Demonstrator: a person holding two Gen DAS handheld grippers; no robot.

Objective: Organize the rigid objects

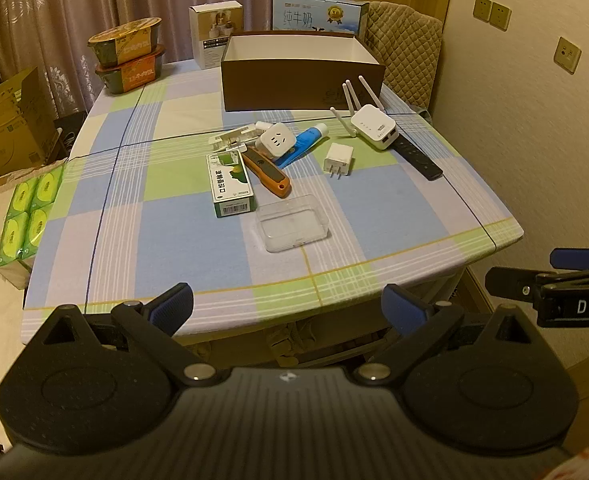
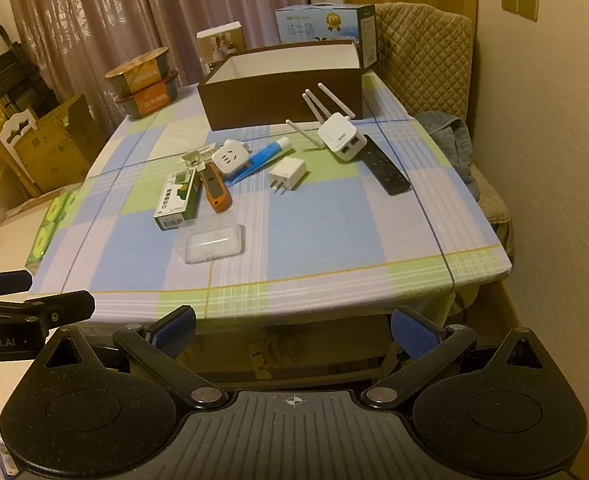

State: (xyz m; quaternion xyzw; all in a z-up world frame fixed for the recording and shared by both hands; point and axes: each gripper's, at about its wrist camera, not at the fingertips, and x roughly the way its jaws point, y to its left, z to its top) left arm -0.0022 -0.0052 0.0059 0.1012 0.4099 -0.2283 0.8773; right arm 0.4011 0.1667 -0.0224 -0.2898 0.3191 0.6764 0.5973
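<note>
Clutter: a loose group of small rigid things lies near the middle of the worktop [image 1: 374, 208], on its checked cloth.
Clear case [image 1: 292, 223]: at the 6 o'clock edge of the group, lying flat.
Green carton [image 1: 230, 182]: just beside the case at its 10 o'clock, long side touching the orange-handled knife [image 1: 266, 172].
White socket cube [image 1: 277, 140]: at the knife's 12 o'clock, resting against the blue tube [image 1: 302, 142].
Wall charger [image 1: 337, 160]: apart from the tube at its 4 o'clock, prongs toward the camera.
Router [image 1: 374, 126]: white, antennas up — at the charger's 1 o'clock, beside the black remote [image 1: 416, 156].
Brown box [image 1: 302, 76]: open-topped, white inside, at 12 o'clock behind the group.
Back edge: stacked noodle bowls [image 1: 128, 56] at 10 o'clock, milk carton [image 1: 318, 14] behind the box.
Left tool [image 1: 286, 308]: fingers wide apart, nothing between them, over the near worktop edge.
Right tool [image 2: 294, 328]: likewise spread wide and empty — at the left one's 3 o'clock.
</note>
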